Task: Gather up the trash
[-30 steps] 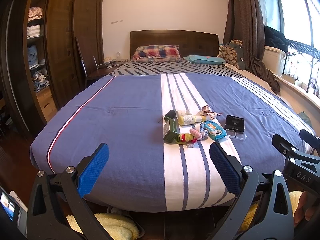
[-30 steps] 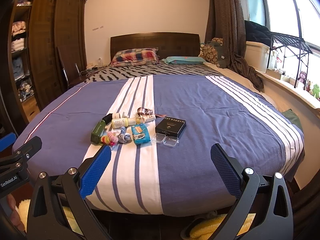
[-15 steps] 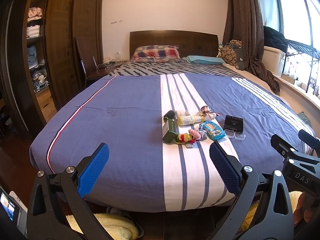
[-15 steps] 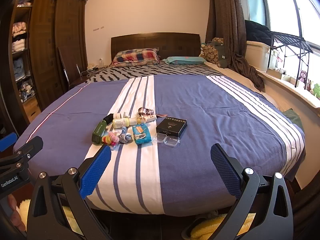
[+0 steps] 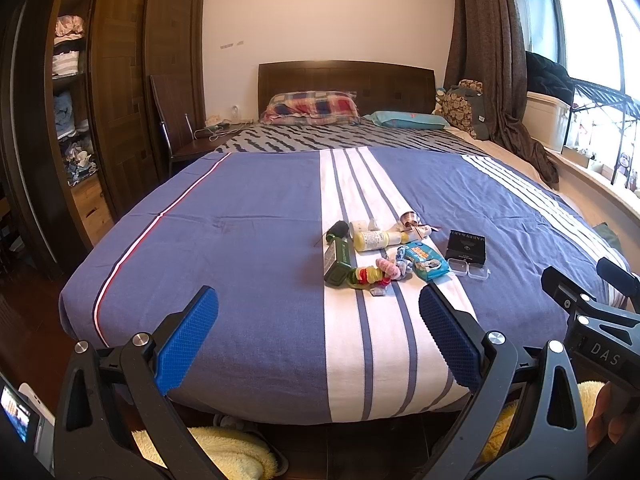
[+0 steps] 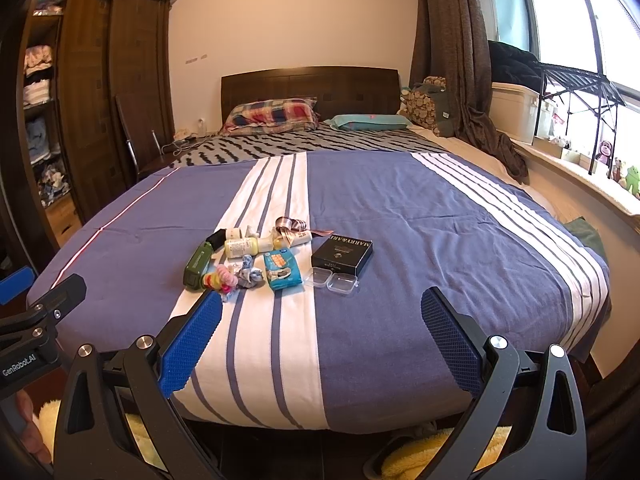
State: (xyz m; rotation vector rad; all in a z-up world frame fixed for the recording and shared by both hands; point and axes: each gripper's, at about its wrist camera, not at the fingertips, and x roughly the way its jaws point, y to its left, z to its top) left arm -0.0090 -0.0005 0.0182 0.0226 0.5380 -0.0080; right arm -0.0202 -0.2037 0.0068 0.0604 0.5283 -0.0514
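Both grippers' fingers spread, empty; frog toy (image 6: 633, 178) (windowsill) only in right view.

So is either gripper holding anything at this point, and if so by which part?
Nothing is held. The left gripper and right gripper are both open, short of the clutter on the bed.

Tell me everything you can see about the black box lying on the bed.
The black box is flat, rectangular and looks like cardboard, with pale lettering and a small emblem on its lid. It appears closed and lies flat on the blue part of the bedspread, at the right end of the clutter. Two small clear plastic cases sit against its near edge. The blue wipes pack lies apart to its left. Neither tool touches it.
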